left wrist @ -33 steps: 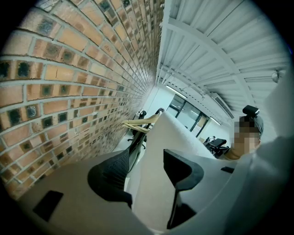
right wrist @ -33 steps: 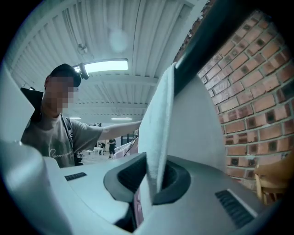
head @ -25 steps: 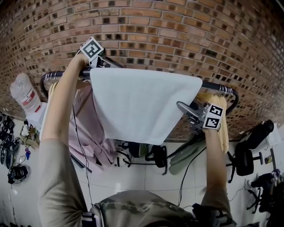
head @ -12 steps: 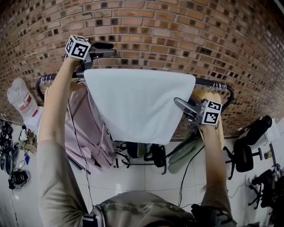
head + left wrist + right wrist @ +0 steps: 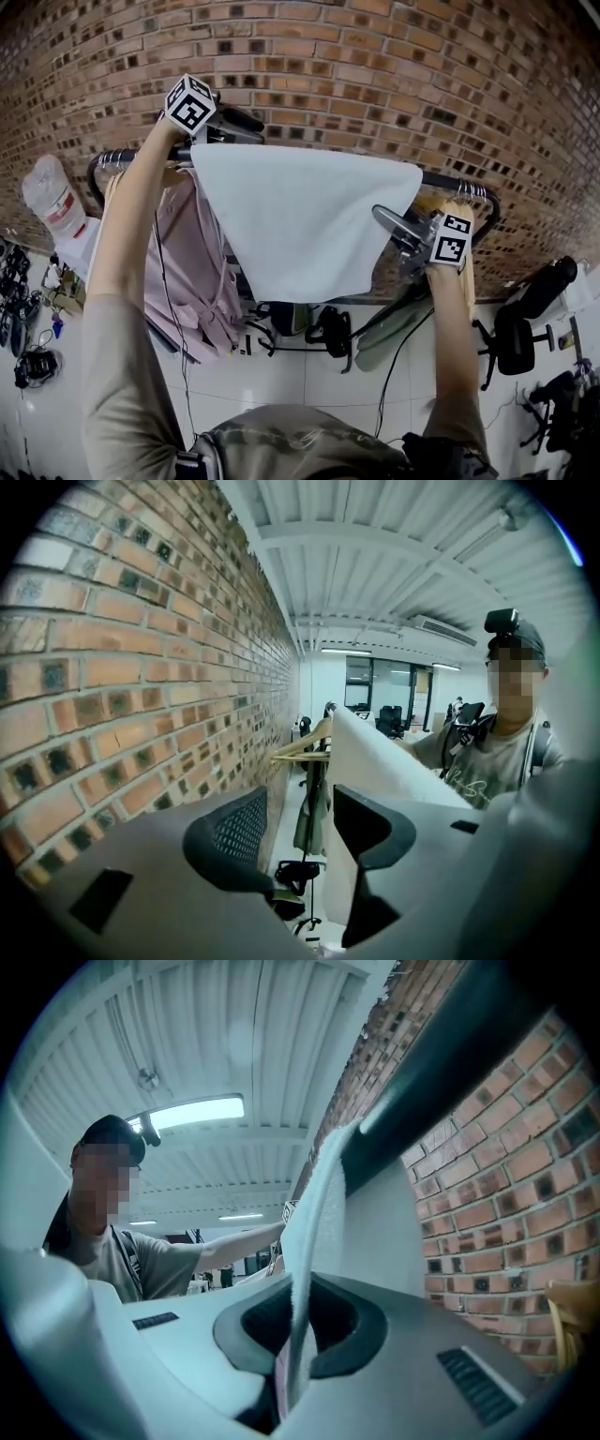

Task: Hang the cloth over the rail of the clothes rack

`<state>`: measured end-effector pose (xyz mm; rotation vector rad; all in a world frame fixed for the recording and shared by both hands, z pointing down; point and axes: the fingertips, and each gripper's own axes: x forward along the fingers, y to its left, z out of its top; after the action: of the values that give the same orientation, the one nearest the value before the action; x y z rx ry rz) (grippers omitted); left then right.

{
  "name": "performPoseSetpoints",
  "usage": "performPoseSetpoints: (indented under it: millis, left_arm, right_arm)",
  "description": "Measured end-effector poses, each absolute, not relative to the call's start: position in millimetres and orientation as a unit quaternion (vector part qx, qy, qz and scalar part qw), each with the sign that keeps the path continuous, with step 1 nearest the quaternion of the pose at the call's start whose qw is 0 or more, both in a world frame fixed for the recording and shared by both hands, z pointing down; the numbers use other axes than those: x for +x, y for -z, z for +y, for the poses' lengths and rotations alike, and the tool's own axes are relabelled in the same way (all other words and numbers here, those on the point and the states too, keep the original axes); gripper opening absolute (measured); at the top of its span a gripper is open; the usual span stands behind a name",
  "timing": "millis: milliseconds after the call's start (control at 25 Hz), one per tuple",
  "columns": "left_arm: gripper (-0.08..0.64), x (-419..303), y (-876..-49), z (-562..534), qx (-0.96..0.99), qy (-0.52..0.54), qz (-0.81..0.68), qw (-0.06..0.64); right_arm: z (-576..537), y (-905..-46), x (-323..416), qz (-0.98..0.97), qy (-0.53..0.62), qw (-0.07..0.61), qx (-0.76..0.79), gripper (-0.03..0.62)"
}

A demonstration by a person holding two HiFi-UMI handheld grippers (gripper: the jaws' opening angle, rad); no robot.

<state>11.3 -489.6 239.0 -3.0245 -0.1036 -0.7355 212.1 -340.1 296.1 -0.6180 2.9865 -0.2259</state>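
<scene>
Cloth: draped over rail, right edge clamped between right gripper fingers. Left gripper: fingers apart, empty, cloth's other edge just beside them; brick wall close behind.

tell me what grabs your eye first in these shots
A big white cloth draped over the dark rail fills the middle of the head view, against a red brick wall. The right tool is clamped shut on the cloth's right edge, while the left tool stands open above the cloth's left corner. A pink garment hangs under the rail at left.
</scene>
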Motion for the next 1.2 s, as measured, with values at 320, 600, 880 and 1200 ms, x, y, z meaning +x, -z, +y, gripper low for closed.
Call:
performPoseSetpoints:
  millis: [320,600,880,1200]
  left_arm:
    - [0.229,6.9,-259.1,-494.1,-0.958,0.284,-0.026,-0.028]
    - [0.229,-2.5,-273.3,-504.5,-0.944,0.331,0.003,0.007]
    - [0.229,-3.5,-205.7,-542.4,-0.953,0.215,0.144,0.16]
    - [0.229,-55.9,-38.7,-461.7,-0.888,-0.042,0.277,0.364]
  right_arm:
    - [-332.5,-286.2,208.7,0.978,0.065,0.043,-0.192,0.018]
    - [-311.3,-254.3,204.8,0.983,0.044,0.055,-0.169,0.018]
    - [-307.2,-228.4,202.5,0.983,0.033,0.058,-0.17,0.018]
    - [-315.5,-226.2,211.1,0.981,0.03,0.068,-0.18,0.018]
